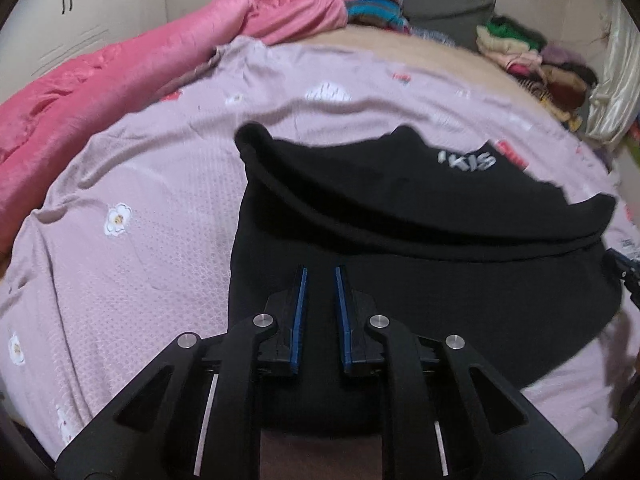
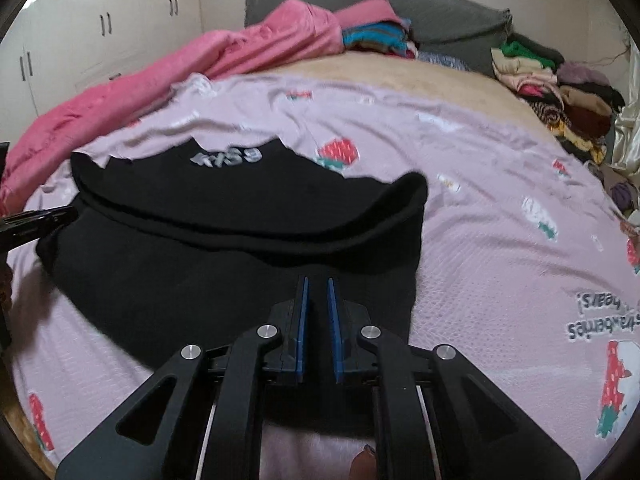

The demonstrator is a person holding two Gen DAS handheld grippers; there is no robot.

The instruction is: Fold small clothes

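A black garment (image 1: pixel 420 264) with white lettering lies on the lilac bedspread (image 1: pixel 140 200), its near part folded back over itself. It also shows in the right wrist view (image 2: pixel 224 240). My left gripper (image 1: pixel 321 270) hovers over its near left part, jaws slightly apart, nothing between them. My right gripper (image 2: pixel 316 282) hovers over its near right part, jaws slightly apart and empty. The left gripper's tip shows at the left edge of the right wrist view (image 2: pixel 36 220). The right gripper's tip shows at the right edge of the left wrist view (image 1: pixel 624 268).
A pink blanket (image 1: pixel 120 80) is bunched along the bed's left side. Piles of folded clothes (image 2: pixel 560 96) sit at the far right, and more (image 2: pixel 376 40) by the grey headboard (image 2: pixel 440 12). White wardrobes (image 2: pixel 100 32) stand at the left.
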